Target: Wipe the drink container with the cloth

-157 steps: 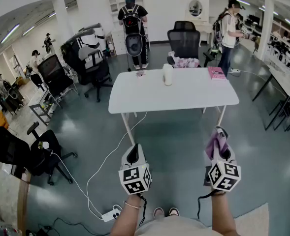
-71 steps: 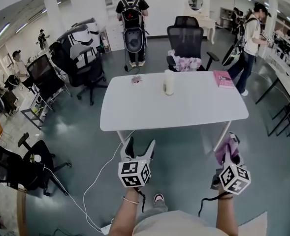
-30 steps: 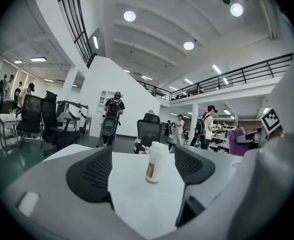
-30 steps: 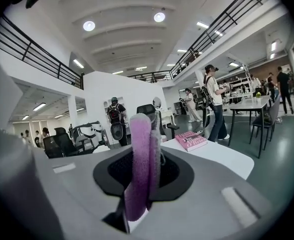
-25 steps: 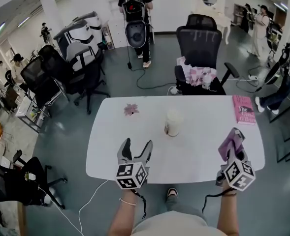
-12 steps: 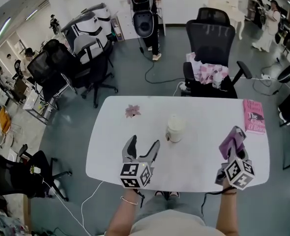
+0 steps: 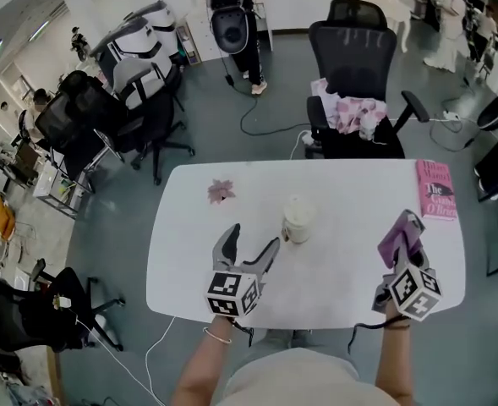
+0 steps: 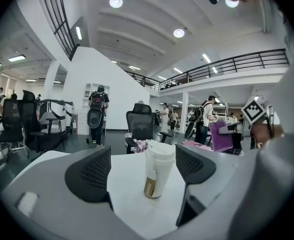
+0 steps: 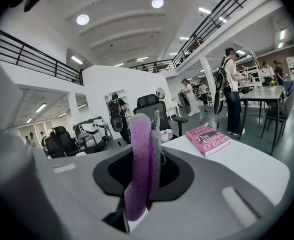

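Note:
A white lidded drink cup (image 7: pixel 298 218) with a brown label (image 8: pixel 158 169) stands upright near the middle of the white table (image 7: pixel 189 260). My left gripper (image 7: pixel 247 246) is open, hovering over the table just short and left of the cup, its jaws framing the cup in the left gripper view without touching it. My right gripper (image 7: pixel 402 242) is shut on a folded purple cloth (image 7: pixel 399 233) (image 9: pixel 141 166), held over the table's right side, well apart from the cup.
A pink book (image 7: pixel 437 189) (image 9: pixel 207 139) lies at the table's far right corner. A small pink scrap (image 7: pixel 221 192) lies at the far left. A black office chair (image 7: pixel 354 91) with pink fabric stands behind the table. People and more chairs fill the room beyond.
I have walked up to the table from across the room. Both grippers now hover over its top, the left one opened and closer to the cup. The cloth stays clamped.

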Tool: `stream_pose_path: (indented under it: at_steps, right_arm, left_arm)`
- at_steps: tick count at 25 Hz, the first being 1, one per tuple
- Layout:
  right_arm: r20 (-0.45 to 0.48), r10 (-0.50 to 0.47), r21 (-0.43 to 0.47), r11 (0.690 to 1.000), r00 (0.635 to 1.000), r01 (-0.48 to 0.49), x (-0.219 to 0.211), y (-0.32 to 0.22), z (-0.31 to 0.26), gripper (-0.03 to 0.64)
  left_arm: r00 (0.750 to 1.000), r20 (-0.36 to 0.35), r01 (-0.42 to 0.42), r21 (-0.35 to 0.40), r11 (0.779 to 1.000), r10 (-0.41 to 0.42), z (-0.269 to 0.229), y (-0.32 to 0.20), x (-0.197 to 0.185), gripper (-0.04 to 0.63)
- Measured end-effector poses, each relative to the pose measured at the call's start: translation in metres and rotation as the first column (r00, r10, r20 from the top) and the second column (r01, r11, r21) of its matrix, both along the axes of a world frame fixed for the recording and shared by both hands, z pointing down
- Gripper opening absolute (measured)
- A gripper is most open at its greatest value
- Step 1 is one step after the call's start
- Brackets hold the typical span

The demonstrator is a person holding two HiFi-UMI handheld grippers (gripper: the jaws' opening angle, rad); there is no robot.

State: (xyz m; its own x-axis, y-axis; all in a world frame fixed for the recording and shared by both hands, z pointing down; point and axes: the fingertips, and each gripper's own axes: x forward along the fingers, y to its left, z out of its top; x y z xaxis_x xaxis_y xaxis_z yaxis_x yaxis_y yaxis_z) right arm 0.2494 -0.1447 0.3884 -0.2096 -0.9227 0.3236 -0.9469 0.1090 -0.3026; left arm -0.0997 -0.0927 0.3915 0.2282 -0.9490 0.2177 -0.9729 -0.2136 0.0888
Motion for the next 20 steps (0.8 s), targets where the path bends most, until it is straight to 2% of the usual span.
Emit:
stream_pose_path:
  at_steps: [3, 9, 14, 20]
  right_arm:
    - [-0.004, 0.013, -0.008, 1.0, 1.0, -0.013, -0.001, -0.001, 0.001, 0.068]
    - [-0.025, -0.004, -0.011, 1.0, 1.0, 0.003, -0.01, -0.001, -0.007, 0.067]
    - [-0.045, 0.006, -0.005, 1.0, 0.999, -0.006, -0.01, -0.003, -0.014, 0.068]
    - [-0.062, 0.026, -0.028, 0.999, 0.998, -0.028, -0.007, 0.004, -0.01, 0.069]
  left_arm:
    - [0.998, 0.026, -0.059, 0.0, 0.998, 0.059, 0.001, -0.009, 0.007, 0.406]
    - [0.984, 0.036, -0.177, 0.0, 0.984, 0.177, 0.005, -0.025, 0.023, 0.407]
    - [0.963, 0.026, -0.268, -0.005, 0.963, 0.268, 0.011, -0.034, 0.035, 0.407]
    - [0.927, 0.067, -0.369, 0.0, 0.929, 0.369, 0.019, -0.04, 0.048, 0.407]
